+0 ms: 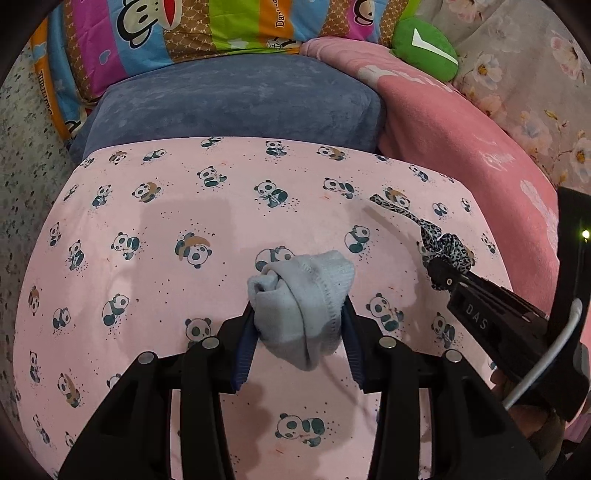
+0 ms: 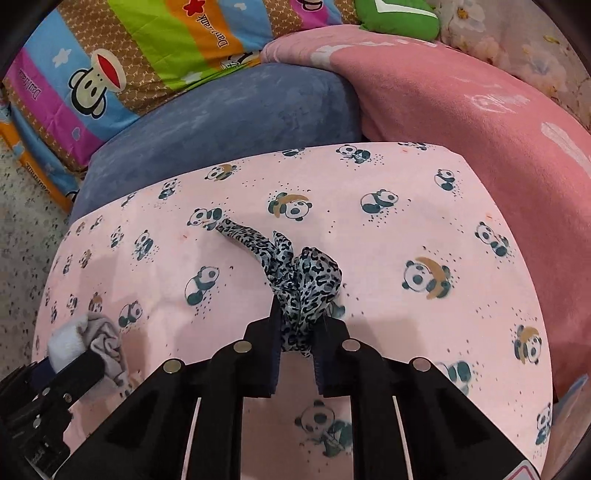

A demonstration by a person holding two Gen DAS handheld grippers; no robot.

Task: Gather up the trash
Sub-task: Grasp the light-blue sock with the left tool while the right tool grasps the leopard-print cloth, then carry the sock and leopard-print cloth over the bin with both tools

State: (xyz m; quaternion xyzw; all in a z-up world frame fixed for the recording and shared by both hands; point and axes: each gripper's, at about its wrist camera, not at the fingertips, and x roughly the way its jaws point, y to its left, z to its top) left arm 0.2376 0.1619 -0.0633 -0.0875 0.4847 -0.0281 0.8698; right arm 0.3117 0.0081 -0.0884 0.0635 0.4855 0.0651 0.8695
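A rolled-up grey sock (image 1: 303, 306) sits between the blue pads of my left gripper (image 1: 300, 314), which is shut on it just above the pink panda-print sheet (image 1: 184, 206). The same sock (image 2: 88, 343) shows at the lower left of the right wrist view, in the left gripper (image 2: 79, 360). A leopard-print hair scrunchie (image 2: 299, 280) with a long tail lies on the sheet, and my right gripper (image 2: 299, 325) is shut on its bunched end. In the left wrist view that scrunchie (image 1: 439, 245) appears at the right, with the right gripper (image 1: 443, 273) on it.
A blue-grey cushion (image 1: 236, 99) lies beyond the sheet's far edge. A pink blanket (image 1: 461, 129) runs along the right side. A striped cartoon-monkey pillow (image 1: 184, 26) and a green plush (image 1: 424, 48) sit at the back. A speckled surface (image 1: 22, 177) lies to the left.
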